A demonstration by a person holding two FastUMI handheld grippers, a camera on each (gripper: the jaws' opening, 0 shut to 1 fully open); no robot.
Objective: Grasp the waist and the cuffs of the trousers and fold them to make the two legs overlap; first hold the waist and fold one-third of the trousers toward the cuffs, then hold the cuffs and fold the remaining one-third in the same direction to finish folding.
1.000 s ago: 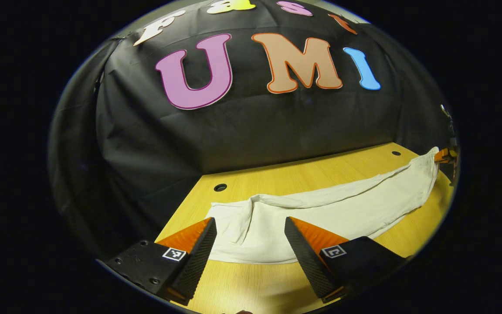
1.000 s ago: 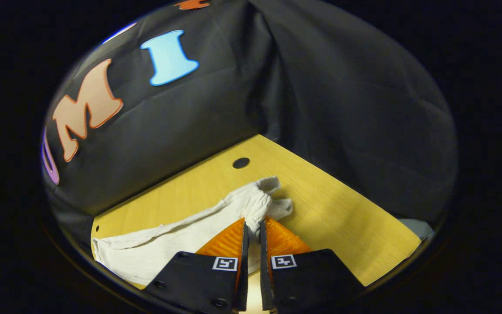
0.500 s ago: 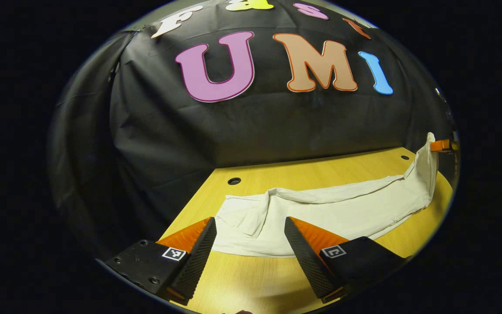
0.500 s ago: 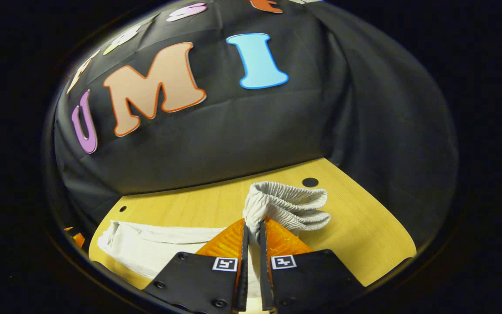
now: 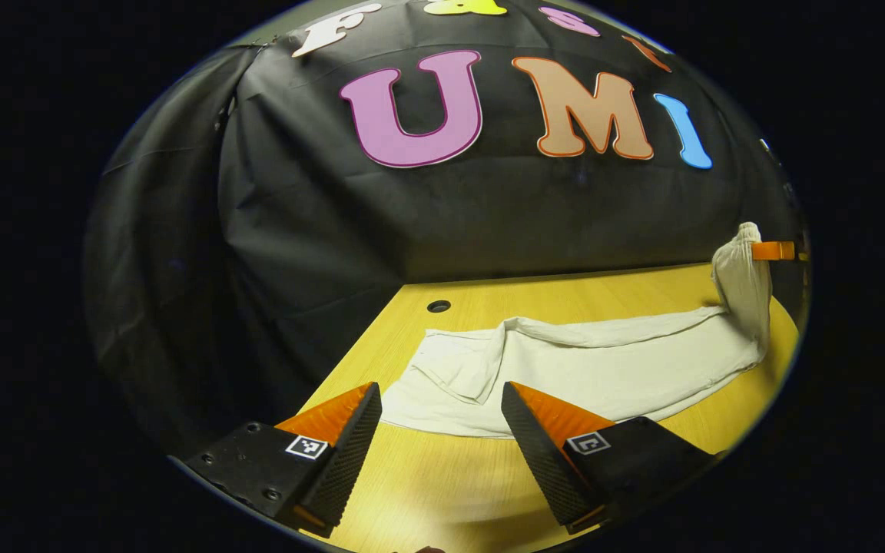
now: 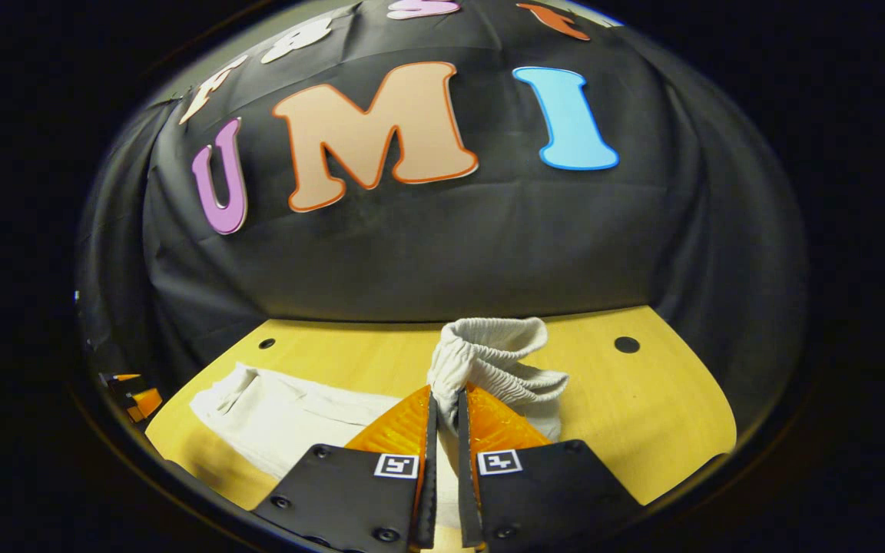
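Yellow wooden table (image 5: pixel 450 491), grain running across the top, small round dark holes (image 5: pixel 439 306) near the far edge by the black cloth wall. On it, stretched lengthwise, pale cream cloth trousers (image 5: pixel 581 369), one end raised off the surface.

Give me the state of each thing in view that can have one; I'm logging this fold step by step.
trousers: legs overlapped, mostly flat on the table, one end lifted.
waistband: bunched, raised off the table, pinched.
cuffs: lying flat, ungripped.
right gripper: shut on the waistband.
left gripper: open, above the near edge of the cuffs.
table: bearing the trousers.
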